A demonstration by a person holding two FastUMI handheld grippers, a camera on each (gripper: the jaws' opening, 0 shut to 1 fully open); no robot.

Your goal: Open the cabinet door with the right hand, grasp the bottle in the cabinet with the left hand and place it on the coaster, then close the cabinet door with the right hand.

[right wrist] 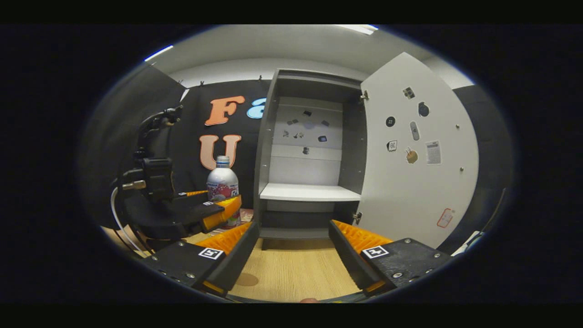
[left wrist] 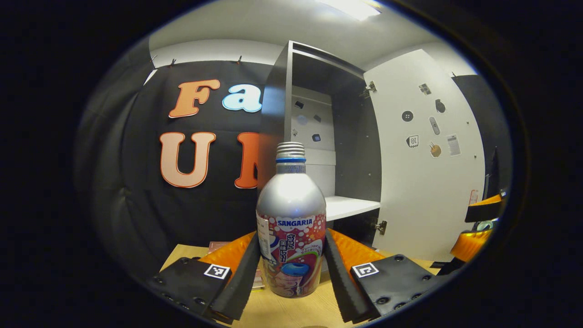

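While my left gripper [left wrist: 291,269] sits right up front with its fingers on either side of the bottle [left wrist: 291,228], I honestly can't tell if both pads are pressing on it or just flanking it. That bottle stands upright on the wooden table [left wrist: 282,312], with something pinkish, maybe the coaster [left wrist: 217,246], peeking out behind the left finger. My right gripper [right wrist: 294,255] has its fingers spread wide, gripping nothing, low over the table. Further back the cabinet [right wrist: 268,150] stands with its door [right wrist: 410,182] swung fully open and the white shelf [right wrist: 309,192] bare.
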